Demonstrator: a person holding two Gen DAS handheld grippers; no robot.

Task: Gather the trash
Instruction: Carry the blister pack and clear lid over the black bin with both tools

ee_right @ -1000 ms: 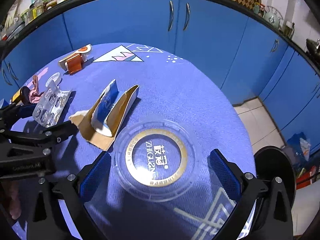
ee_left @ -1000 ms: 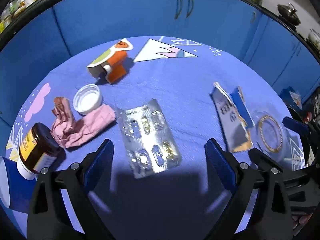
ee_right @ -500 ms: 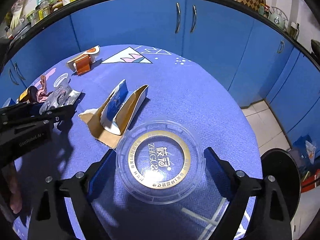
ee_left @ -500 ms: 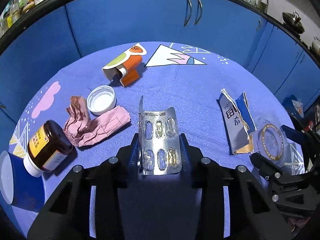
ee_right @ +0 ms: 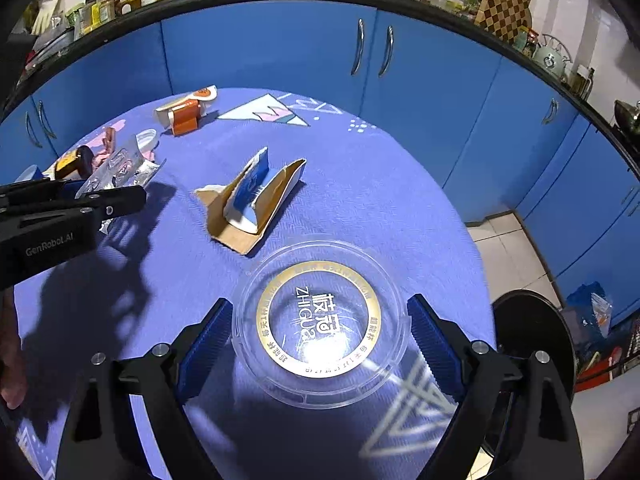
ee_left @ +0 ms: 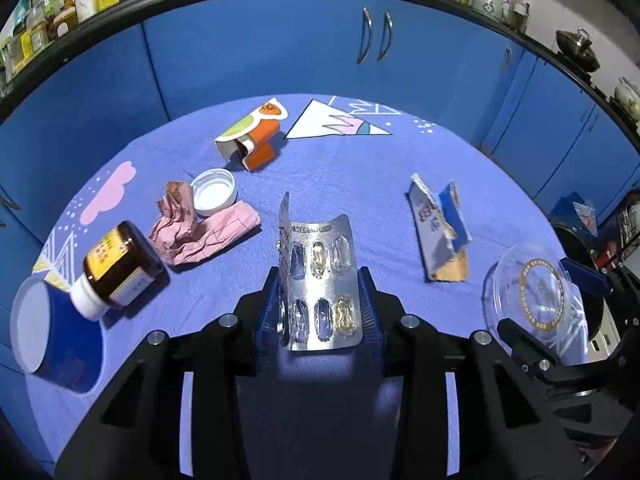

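The left tool is clamped on a silver foil blister pack of pills, its blue pads pressing the pack's two long sides and bowing it between them; the pack is off the blue patterned cloth of the round table. The right tool grips a clear round plastic lid with a gold ring and white lettering, one pad against each side of its rim, near the table's right edge.

On the table lie other pieces of trash: a torn blue and brown cardboard box between the two tools, a crumpled pink paper with a white plastic cap resting against it, a brown glass bottle with a yellow label on its side near the left edge, a blue paper cup tipped over beside the bottle, and an orange and white opened carton toward the far edge.
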